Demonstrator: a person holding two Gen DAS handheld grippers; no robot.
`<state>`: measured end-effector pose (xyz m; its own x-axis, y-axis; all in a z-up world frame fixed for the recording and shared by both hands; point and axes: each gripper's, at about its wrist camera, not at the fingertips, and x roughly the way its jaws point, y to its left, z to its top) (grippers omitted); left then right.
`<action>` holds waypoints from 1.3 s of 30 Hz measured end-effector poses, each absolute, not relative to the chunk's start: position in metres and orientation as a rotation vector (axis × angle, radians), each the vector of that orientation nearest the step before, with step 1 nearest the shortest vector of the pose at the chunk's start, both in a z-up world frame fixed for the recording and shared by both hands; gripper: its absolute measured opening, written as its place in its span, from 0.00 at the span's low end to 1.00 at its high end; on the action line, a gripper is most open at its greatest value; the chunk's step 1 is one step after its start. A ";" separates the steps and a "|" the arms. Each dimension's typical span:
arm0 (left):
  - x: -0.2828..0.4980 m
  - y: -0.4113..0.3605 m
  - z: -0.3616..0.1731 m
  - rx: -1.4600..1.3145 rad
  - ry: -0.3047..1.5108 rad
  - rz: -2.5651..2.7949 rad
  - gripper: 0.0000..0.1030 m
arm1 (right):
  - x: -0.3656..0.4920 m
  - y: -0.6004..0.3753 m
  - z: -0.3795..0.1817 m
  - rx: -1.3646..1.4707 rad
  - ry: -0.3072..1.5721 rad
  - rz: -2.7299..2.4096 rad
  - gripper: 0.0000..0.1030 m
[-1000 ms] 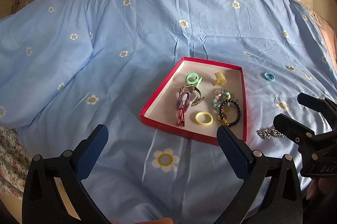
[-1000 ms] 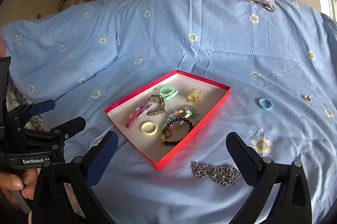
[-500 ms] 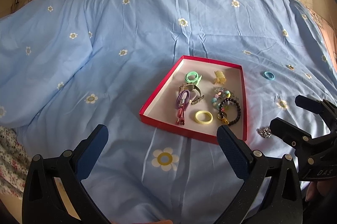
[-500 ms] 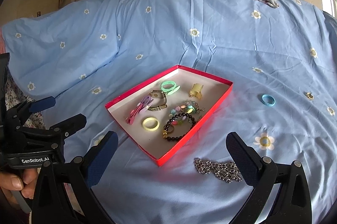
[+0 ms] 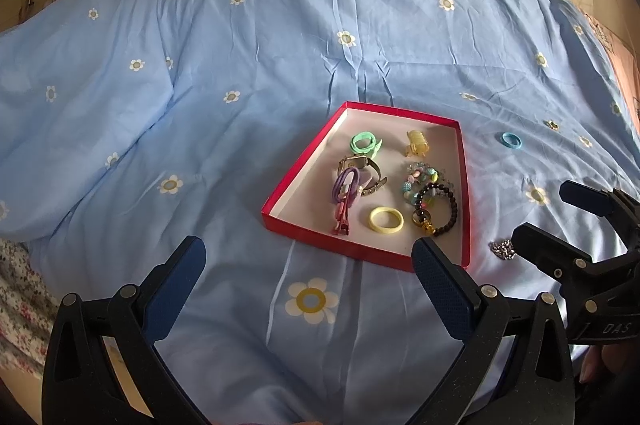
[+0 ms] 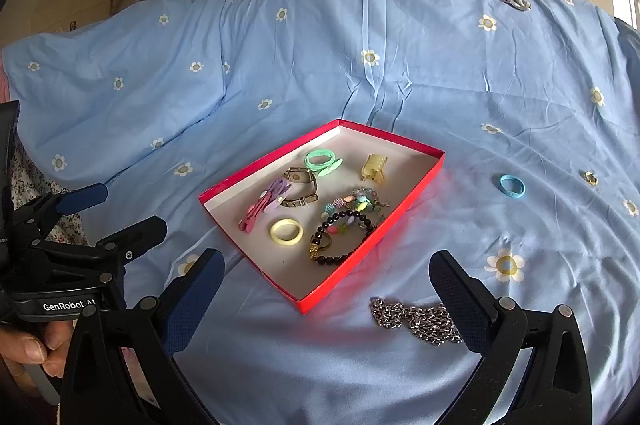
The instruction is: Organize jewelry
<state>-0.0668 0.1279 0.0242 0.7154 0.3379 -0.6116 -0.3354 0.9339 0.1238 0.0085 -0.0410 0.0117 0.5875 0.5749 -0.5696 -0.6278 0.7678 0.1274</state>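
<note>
Now lower, the spread, empty right gripper nears the silver chain beside the red tray's near corner; the left gripper is likewise spread.

1. Both grippers are matte black plastic frames with triangular cut-outs and round silver screws at the joints.
2. The left gripper and right gripper have dark blue textured finger pads.
3. White "GenRobot" lettering sits on the left gripper's body, lower left of the right wrist view.
4. Bare-skinned fingers of the left hand show there, nails visible.
</note>
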 end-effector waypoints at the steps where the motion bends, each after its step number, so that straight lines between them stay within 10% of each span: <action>1: -0.067 0.128 0.024 0.004 0.679 0.373 1.00 | 0.009 -0.041 0.011 -0.090 0.631 0.702 1.00; 39: -0.052 0.132 0.008 -0.009 0.712 0.354 1.00 | 0.016 -0.037 0.002 -0.079 0.659 0.716 1.00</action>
